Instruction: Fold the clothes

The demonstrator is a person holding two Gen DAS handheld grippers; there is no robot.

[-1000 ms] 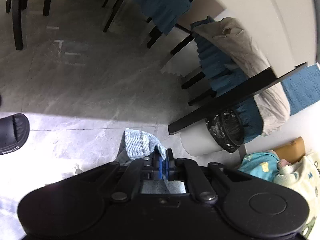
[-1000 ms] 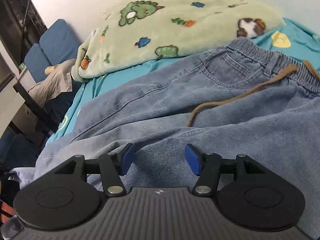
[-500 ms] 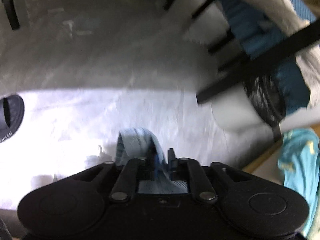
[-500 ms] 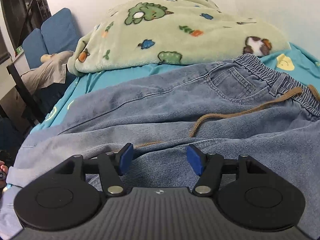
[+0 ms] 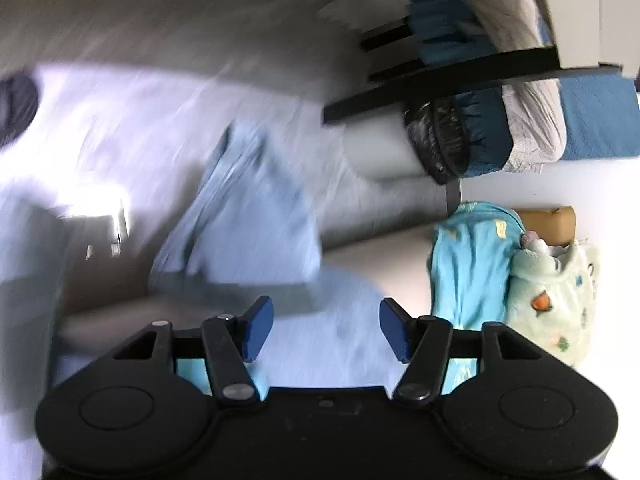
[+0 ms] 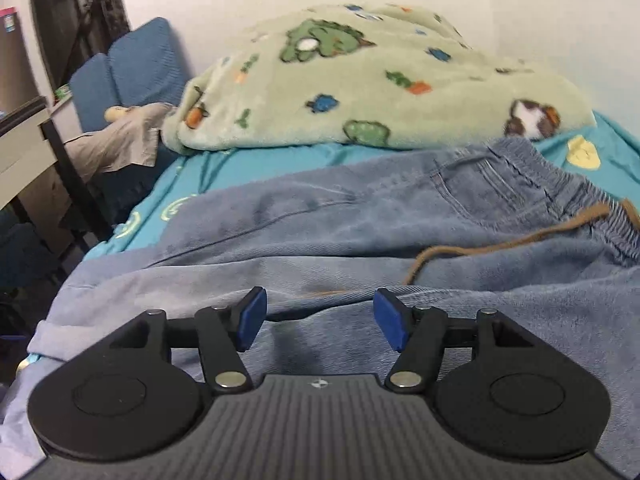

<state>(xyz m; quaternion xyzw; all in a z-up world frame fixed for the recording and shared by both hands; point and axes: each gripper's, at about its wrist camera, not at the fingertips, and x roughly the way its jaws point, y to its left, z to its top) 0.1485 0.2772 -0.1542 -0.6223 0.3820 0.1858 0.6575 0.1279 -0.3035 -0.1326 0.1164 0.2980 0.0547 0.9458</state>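
While the left claw point(image 5: 326, 330) springs apart, jaws opening and clamped on nothing, drops the jeans leg point(image 5: 248, 216) it pinched a second ago. Now swinging loose, blurred, draped off the bed edge toward the floor point(image 5: 160, 40). Over on the right wrist view: right claw point(image 6: 318, 322) parked wide apart, empty, just above the jeans point(image 6: 320, 224) spread on the teal sheet point(image 6: 188, 196) beside the dinosaur blanket point(image 6: 360, 80). Reads as a release — leg laid out, fold proper likely not yet made.

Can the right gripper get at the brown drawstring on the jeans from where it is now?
Probably yes. The right gripper is open above the jeans, and the drawstring lies uncovered on top.
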